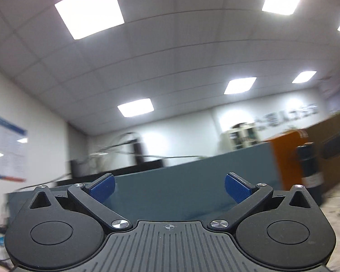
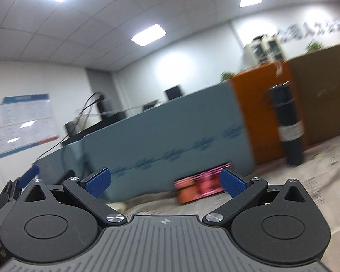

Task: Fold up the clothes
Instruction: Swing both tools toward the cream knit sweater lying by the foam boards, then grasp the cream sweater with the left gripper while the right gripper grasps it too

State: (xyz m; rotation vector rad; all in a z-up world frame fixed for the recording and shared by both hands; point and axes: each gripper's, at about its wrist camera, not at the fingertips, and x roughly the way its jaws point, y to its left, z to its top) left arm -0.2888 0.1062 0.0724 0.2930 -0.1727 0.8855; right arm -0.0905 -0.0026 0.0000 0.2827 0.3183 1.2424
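Observation:
No garment shows clearly in either view. My left gripper [image 1: 169, 188] is open, tilted upward toward the ceiling, with nothing between its blue pads [image 1: 102, 188]. My right gripper [image 2: 165, 182] is open too, held low over the pale patterned tabletop [image 2: 294, 195], with nothing between its blue pads [image 2: 232, 181]. The other gripper's blue-tipped finger [image 2: 28, 175] pokes in at the far left of the right wrist view. Both views are blurred by motion.
A grey-blue partition [image 2: 170, 131] runs along the table's far side, joined by an orange panel [image 2: 260, 113] and a brown one [image 2: 321, 90]. A dark cylinder [image 2: 287, 122] stands on the table at the right. A pink-and-orange box [image 2: 197, 188] lies against the partition.

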